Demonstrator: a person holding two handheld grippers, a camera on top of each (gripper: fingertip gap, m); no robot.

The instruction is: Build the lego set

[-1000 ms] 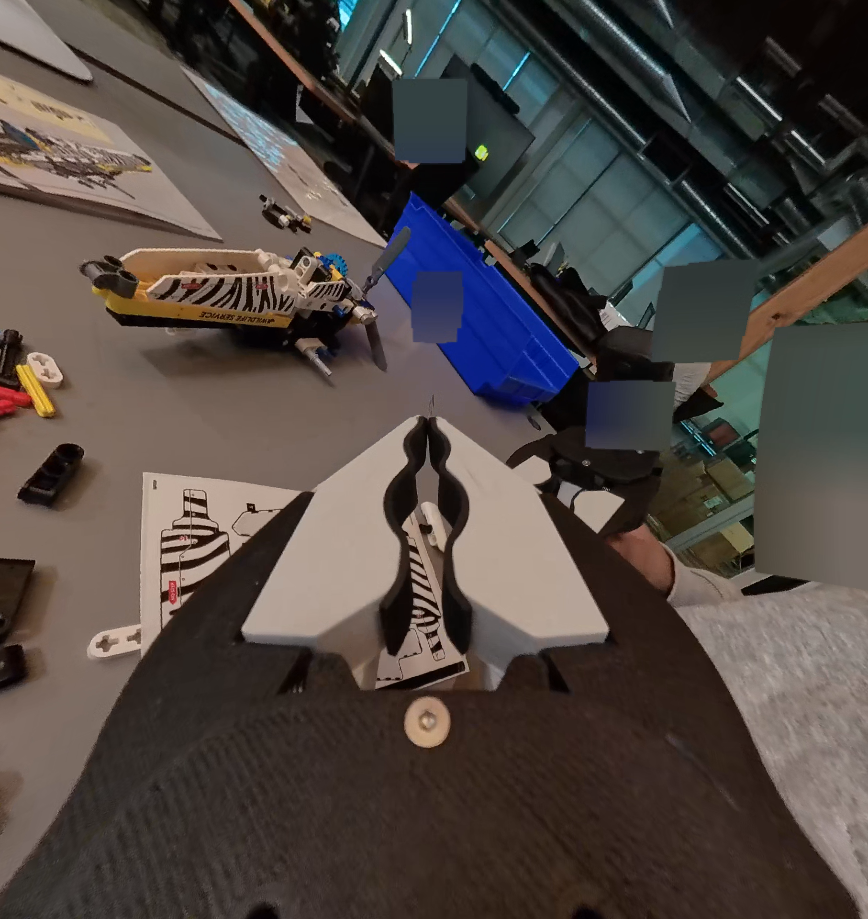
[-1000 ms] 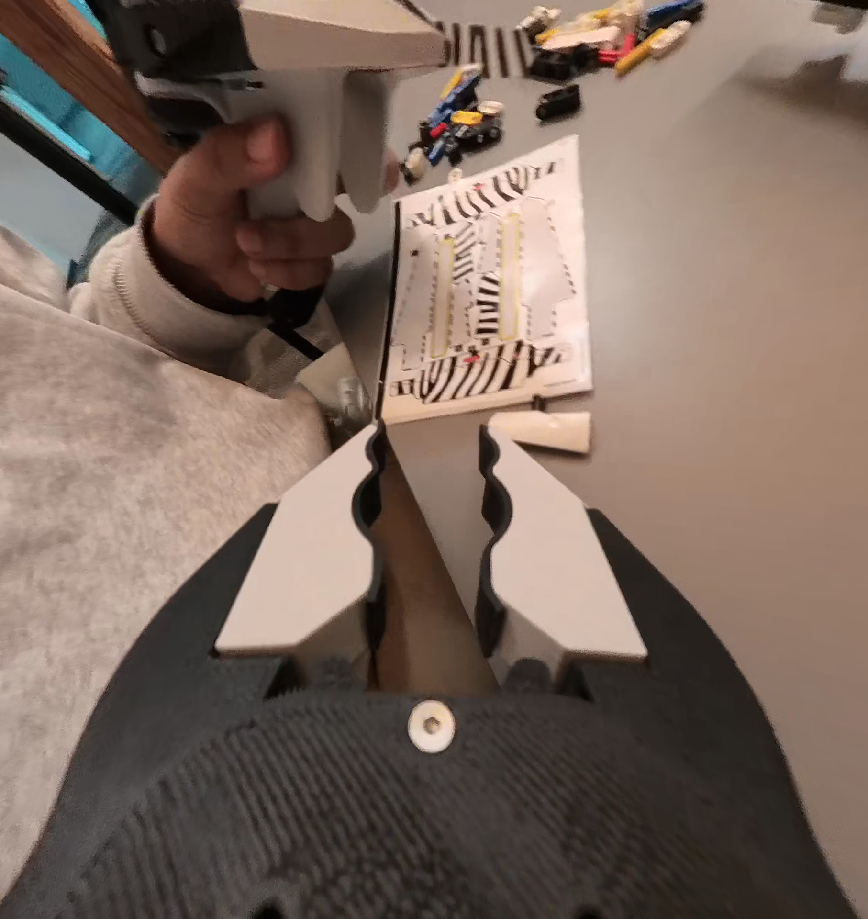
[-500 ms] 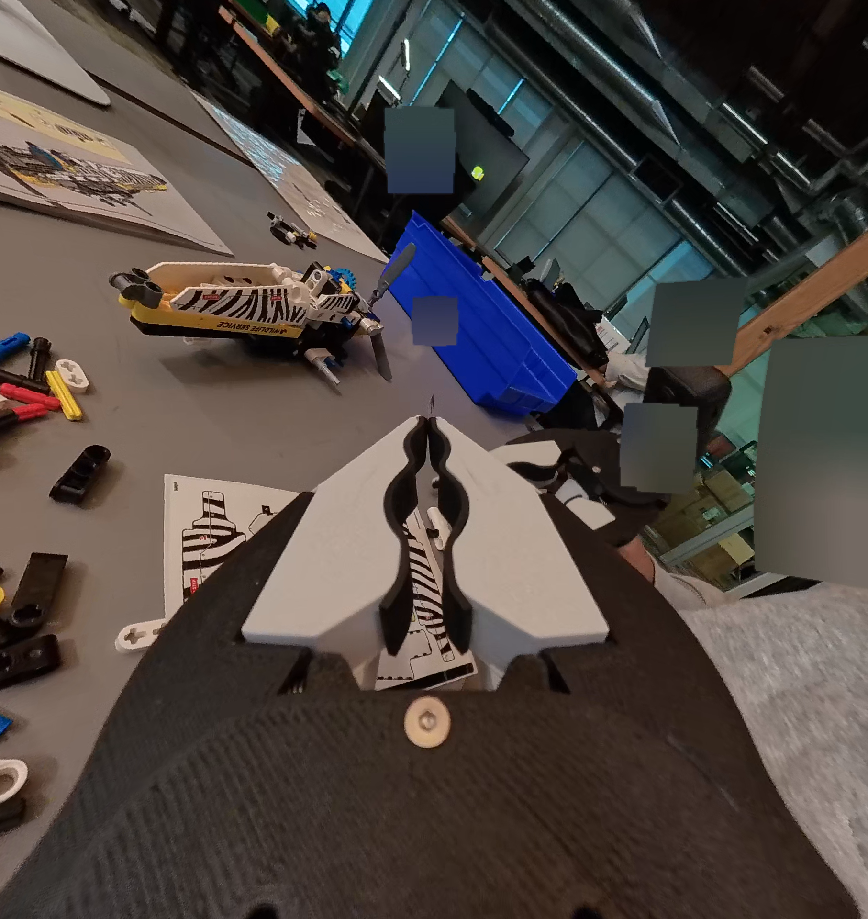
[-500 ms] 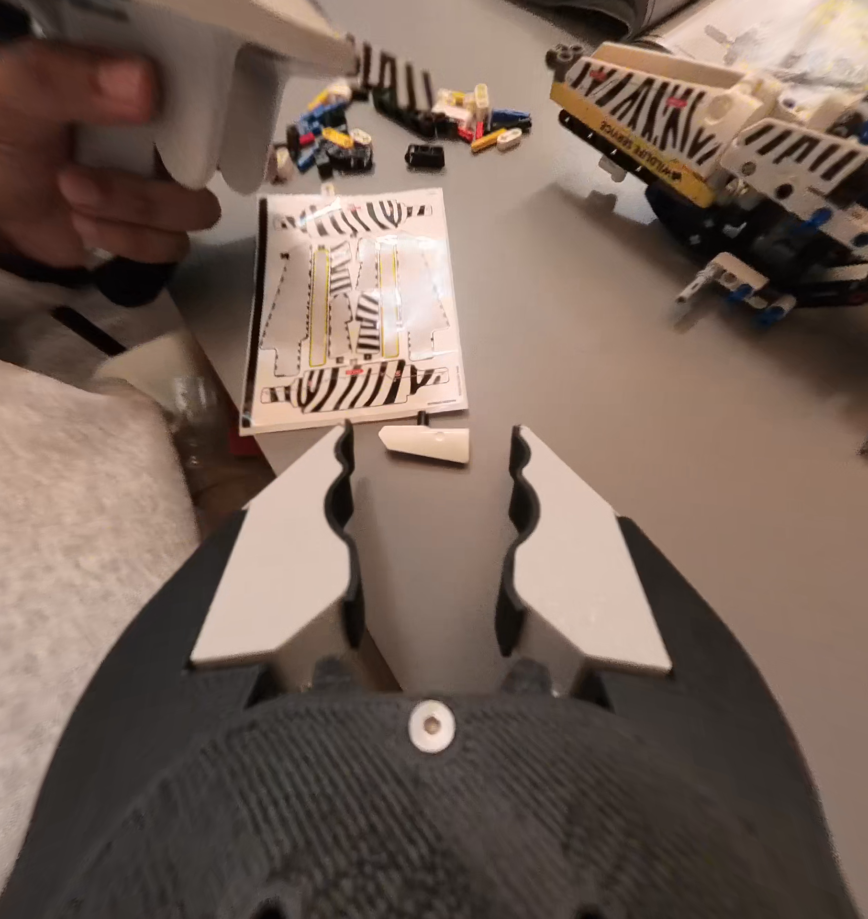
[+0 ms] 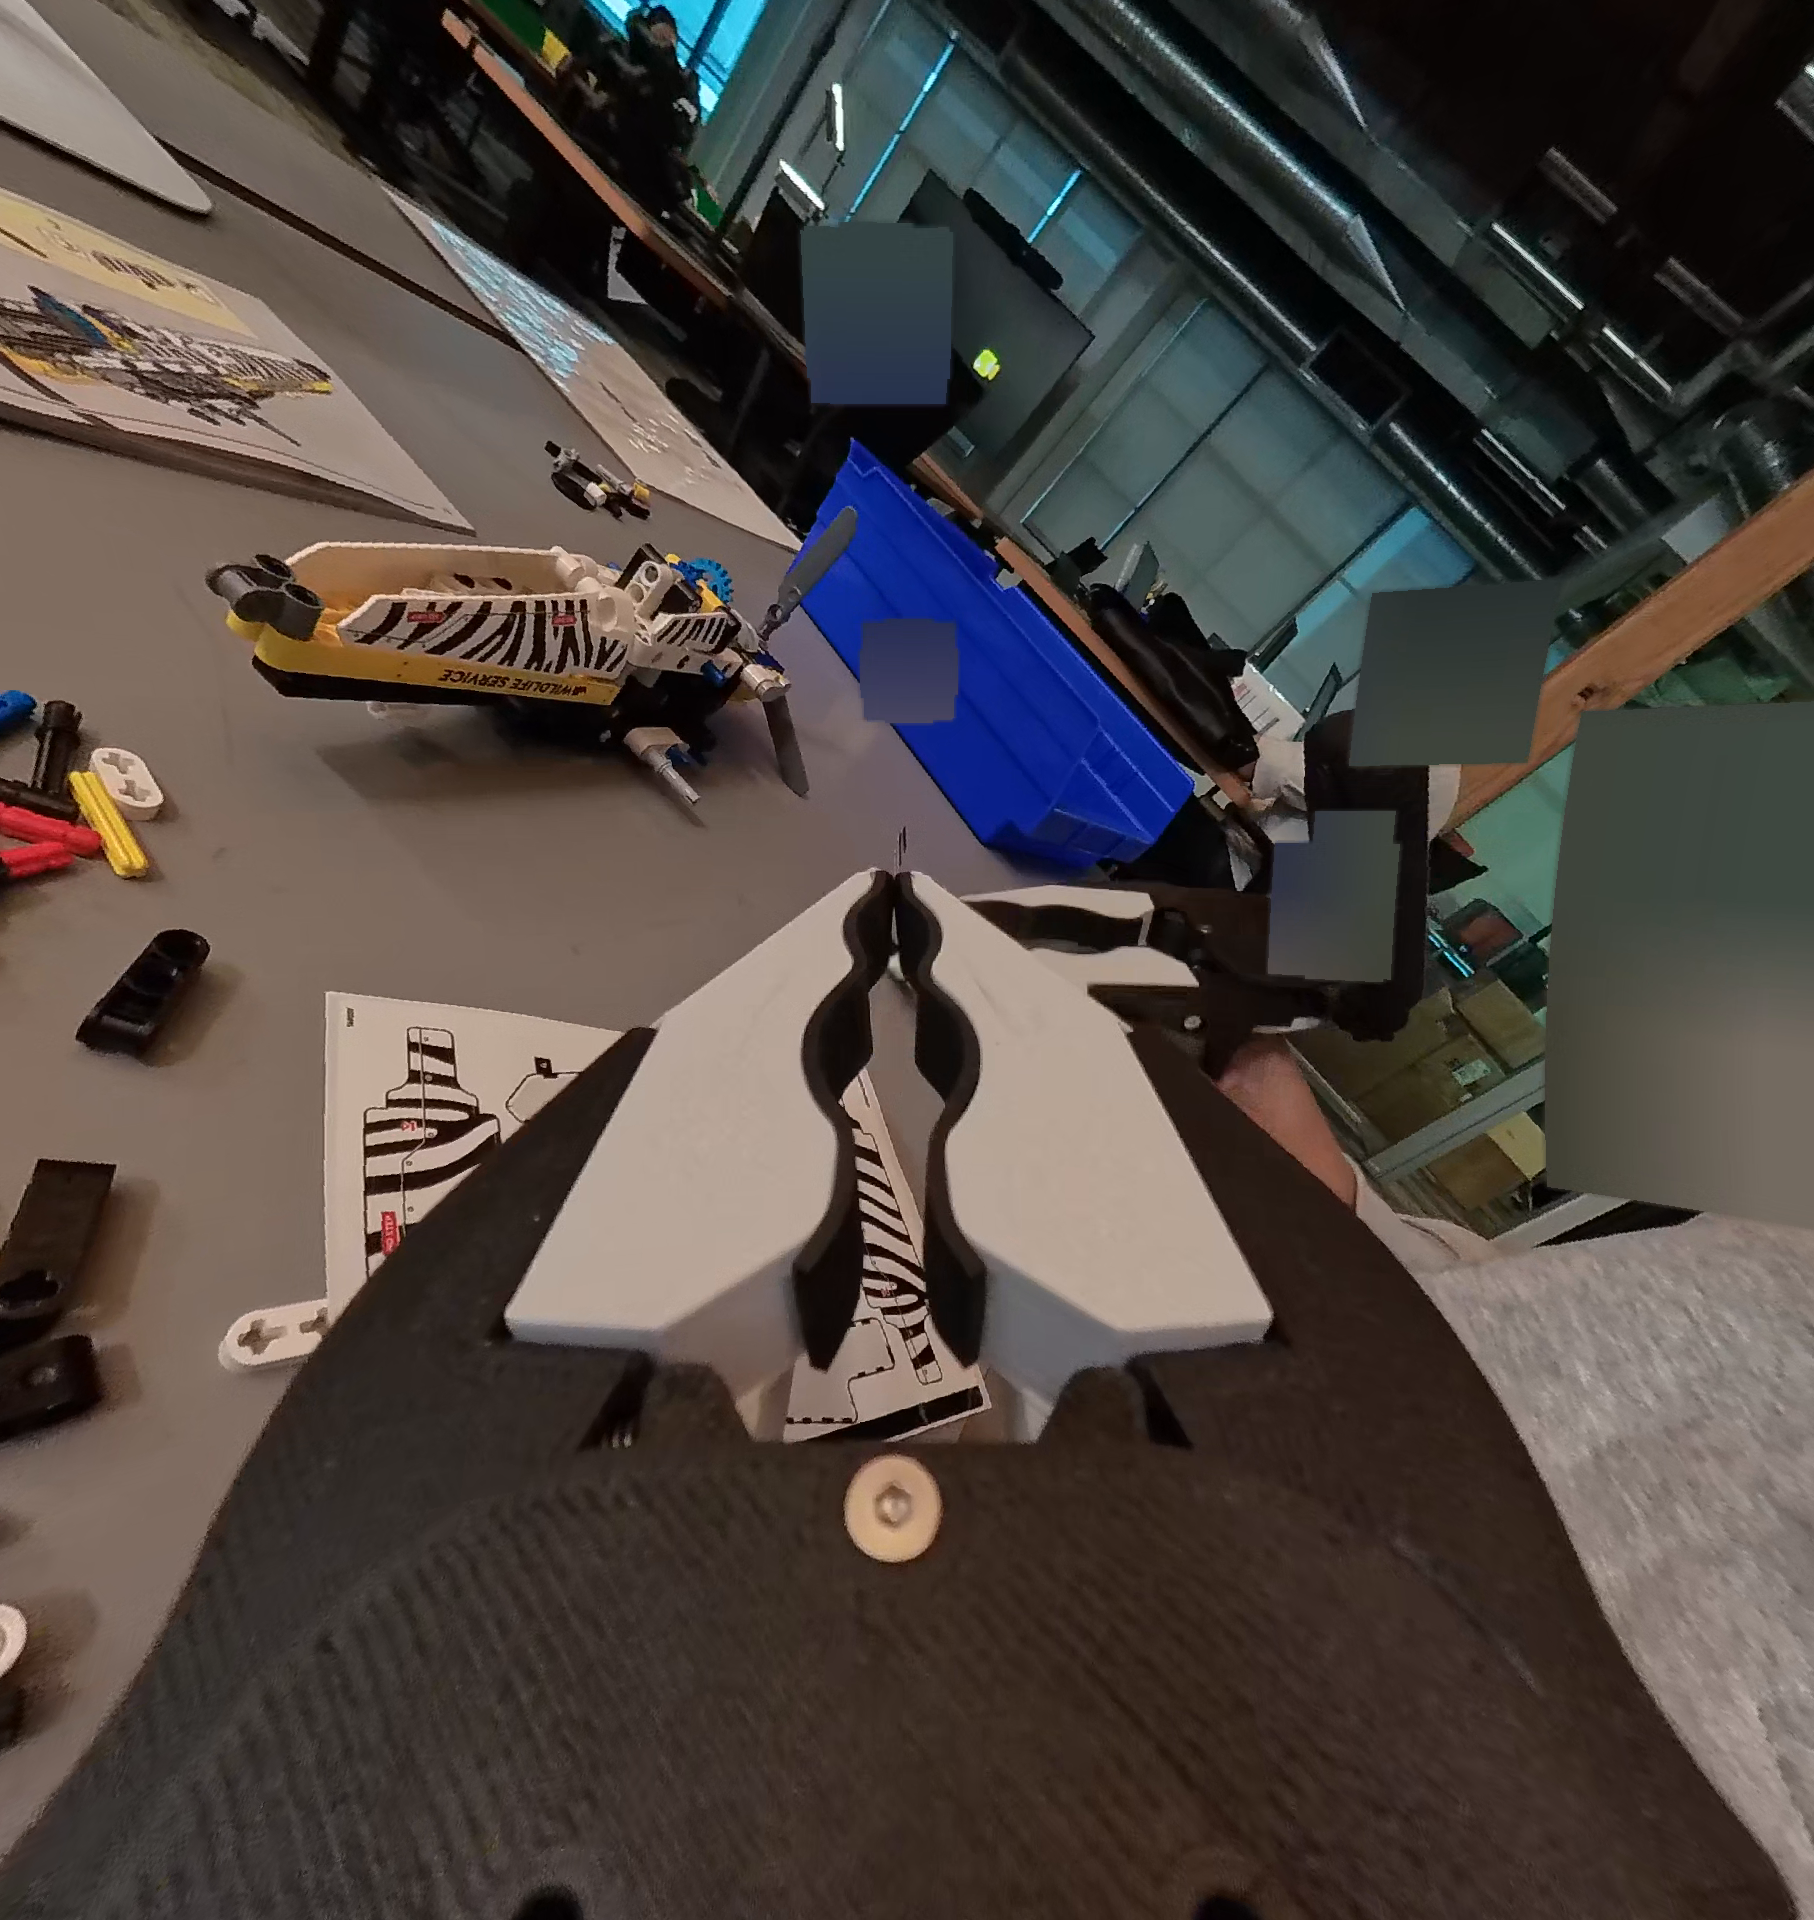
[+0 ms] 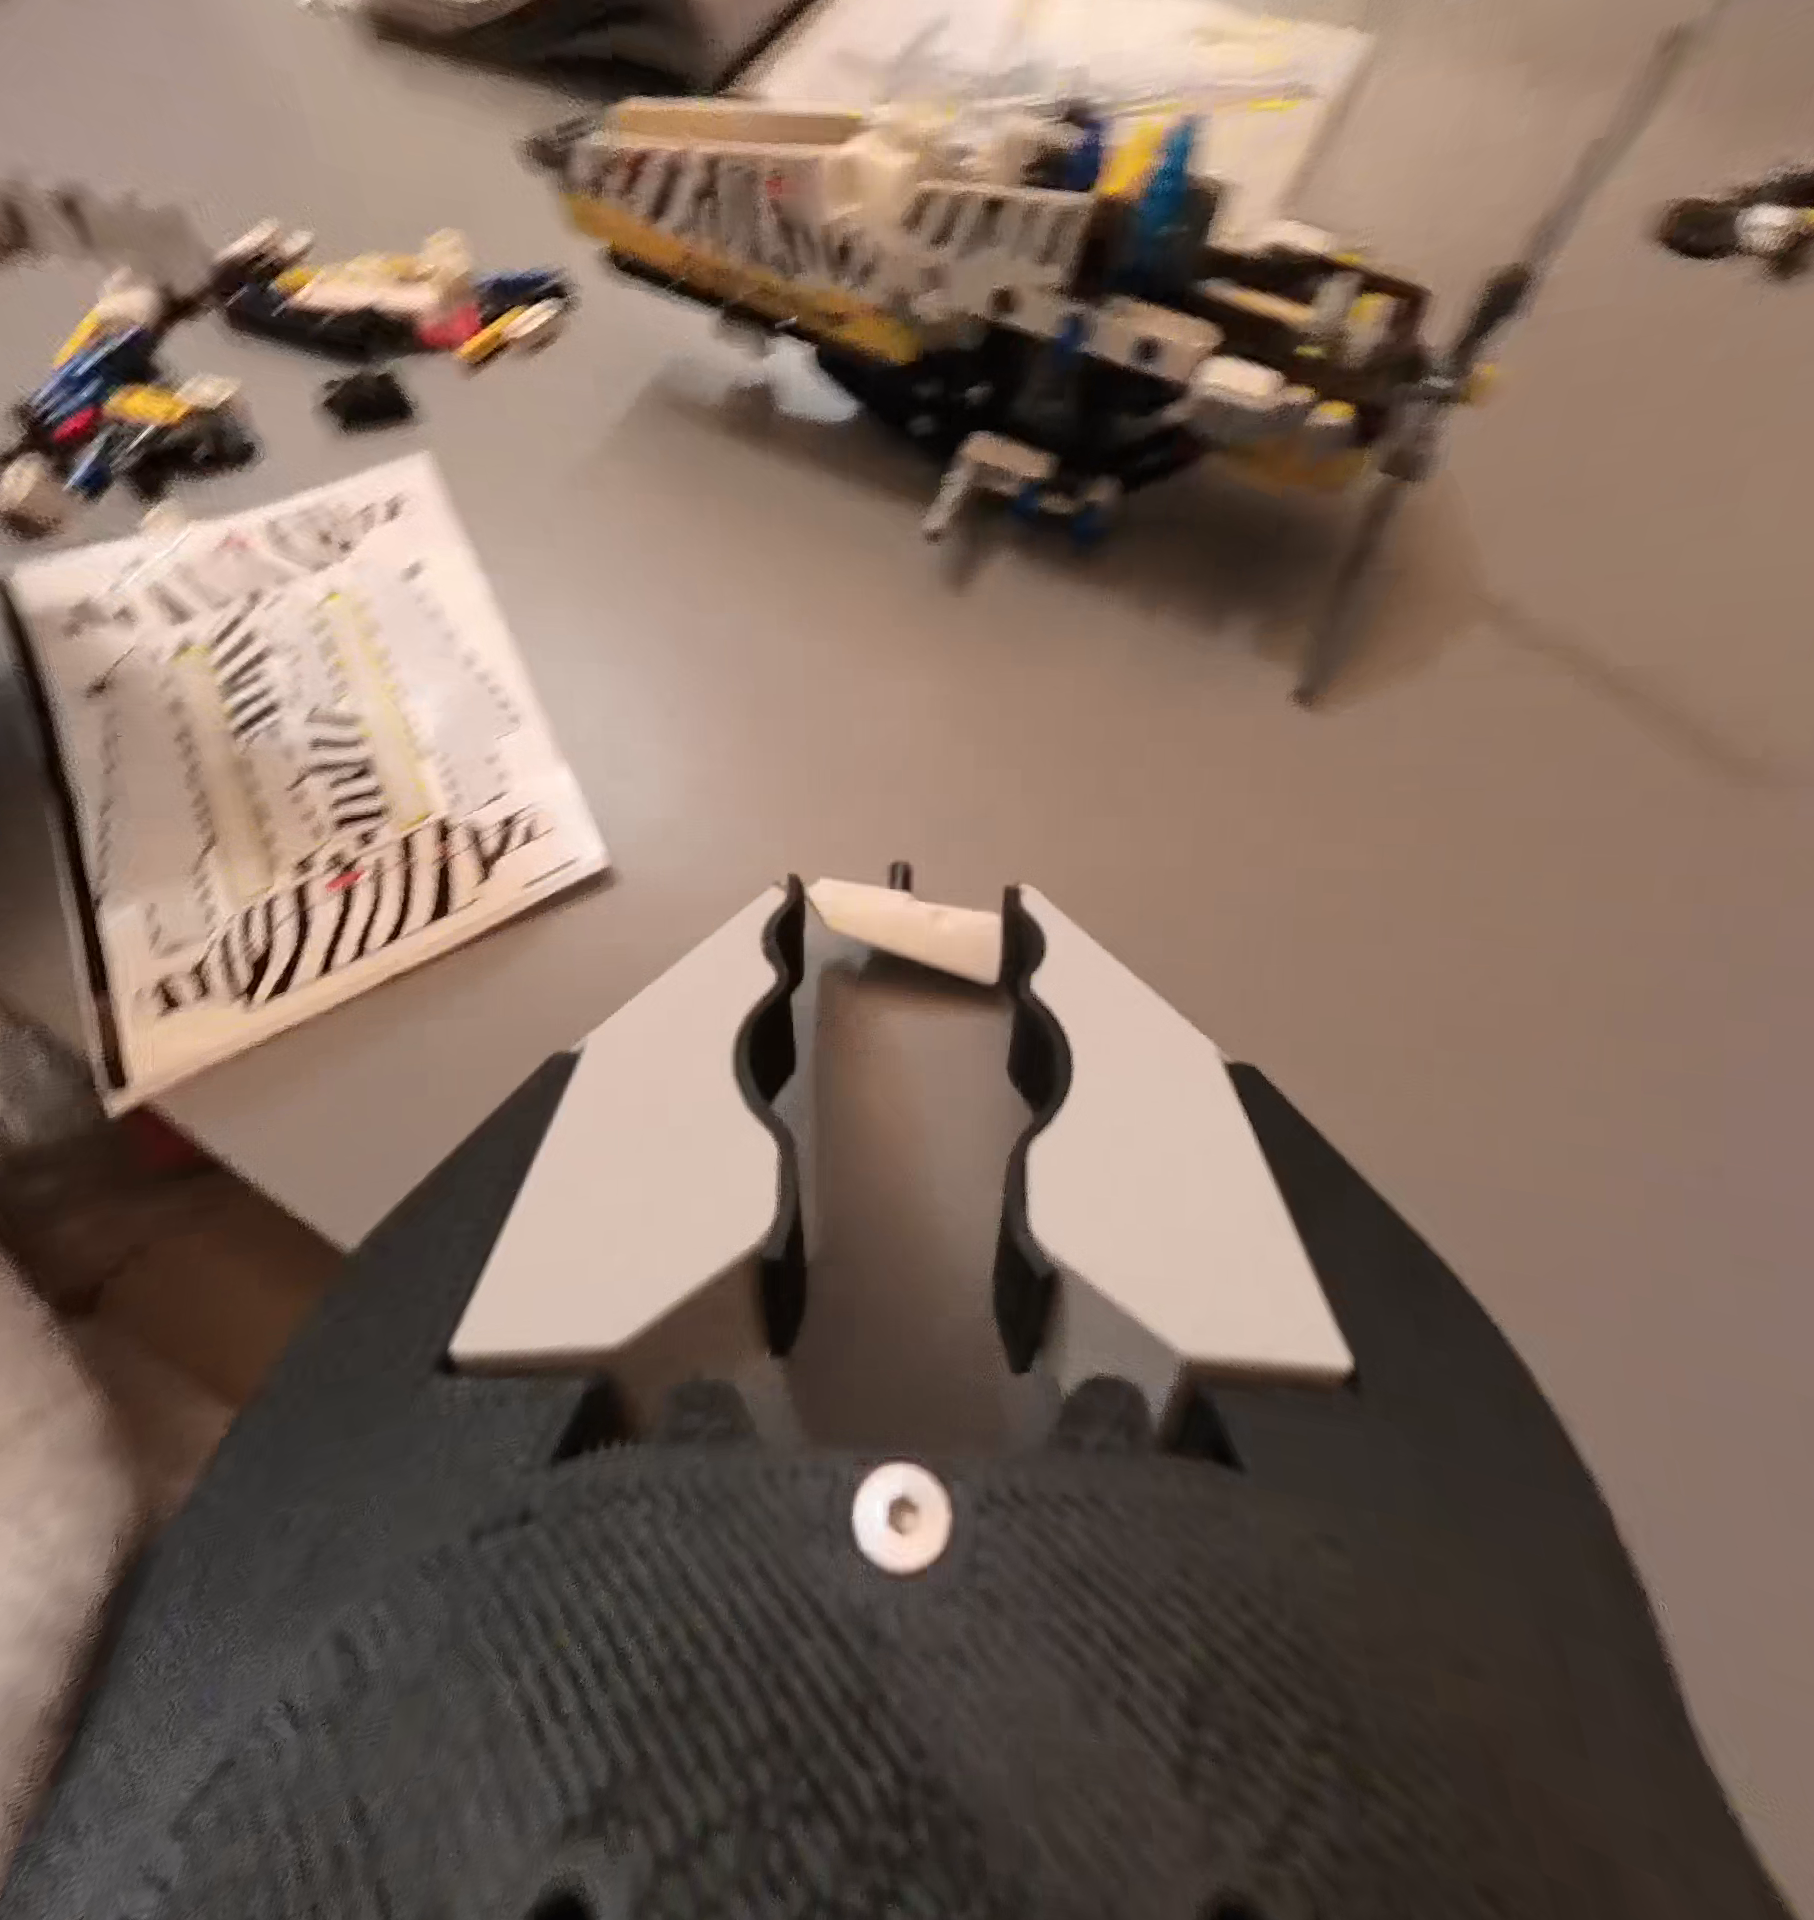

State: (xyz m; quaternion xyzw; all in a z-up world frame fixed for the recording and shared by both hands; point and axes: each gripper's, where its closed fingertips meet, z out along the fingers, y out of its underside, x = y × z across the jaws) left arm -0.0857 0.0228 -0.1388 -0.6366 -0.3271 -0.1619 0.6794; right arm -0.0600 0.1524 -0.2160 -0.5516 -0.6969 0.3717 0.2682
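Forward went the right hand-held gripper (image 6: 898, 904), jaws now half-wide around the white panel (image 6: 908, 925) it earlier only faced, set to pinch it. Left hand-held gripper (image 5: 895, 883) stayed narrow, nipping a dark sliver. Model (image 6: 944, 270) sat at 12 o'clock, sticker sheet (image 6: 290, 748) at 10.

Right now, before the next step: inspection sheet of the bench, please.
Surface: grey table, flat.
Job's things: part-built zebra-striped model; sticker sheet; instruction booklet; white tapered piece between the right gripper's tips.
Clutter: loose pieces scattered at left.
Grippers: left gripper shut, a thin dark sliver at its tips; right gripper open around the white piece.
Cables: nothing seen.
Surroundings: blue bin, workshop behind.
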